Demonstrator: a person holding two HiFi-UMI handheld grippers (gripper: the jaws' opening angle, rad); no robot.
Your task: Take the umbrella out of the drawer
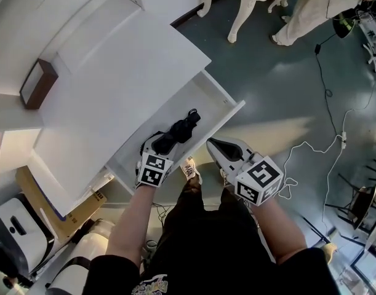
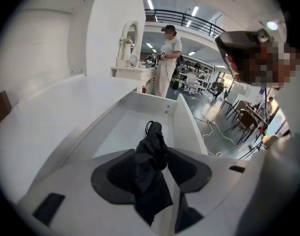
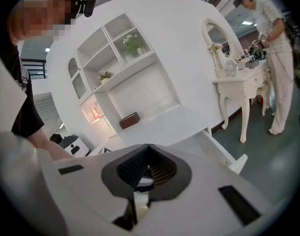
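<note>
Black umbrella [image 1: 181, 129] lies between white drawer walls [image 1: 228, 100], brown box [image 1: 37, 83] well apart.

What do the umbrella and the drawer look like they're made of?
The umbrella looks like soft matte black fabric, probably nylon or polyester: it lies in loose folds and creases. The drawer looks like rigid board, likely painted or laminated wood: smooth white flat panels with square edges.

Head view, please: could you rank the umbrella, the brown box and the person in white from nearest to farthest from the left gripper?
1. Umbrella, in the drawer, between the left gripper jaws.
2. Brown box, upper left on the white top.
3. Person in white, top right, on the floor.
</note>
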